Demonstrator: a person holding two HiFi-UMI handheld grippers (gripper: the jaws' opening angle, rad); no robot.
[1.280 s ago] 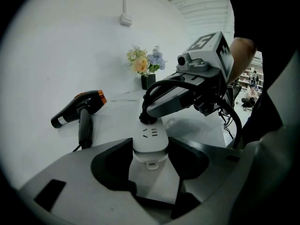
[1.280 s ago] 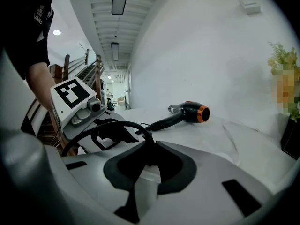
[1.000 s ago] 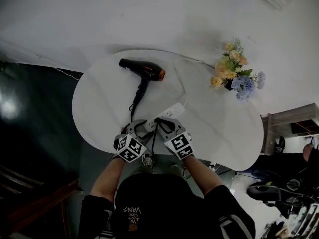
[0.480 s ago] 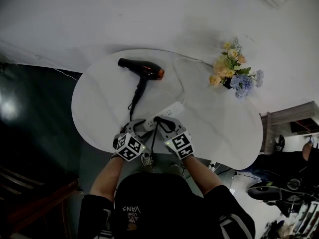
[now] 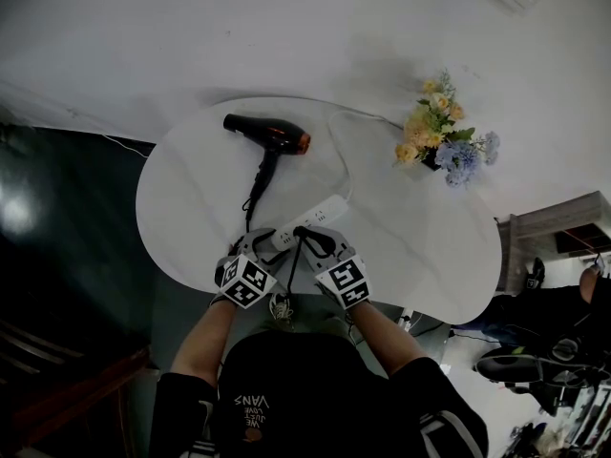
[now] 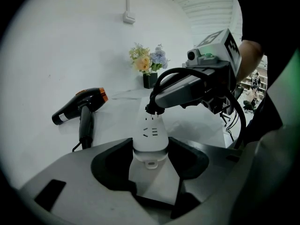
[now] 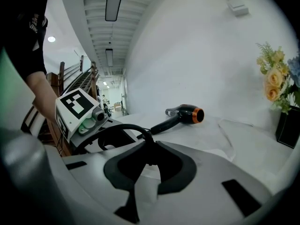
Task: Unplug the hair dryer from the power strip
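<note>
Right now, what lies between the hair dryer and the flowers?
The power strip's white cord, curving over the tabletop between hair dryer and flowers; the head view shows it.

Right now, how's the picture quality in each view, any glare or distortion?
Head view: dim, fisheye bending the white table, glare patch on the dark floor. Left gripper view: black rounded corners, hair dryer sharp. Right gripper view: ceiling light blown out.
</note>
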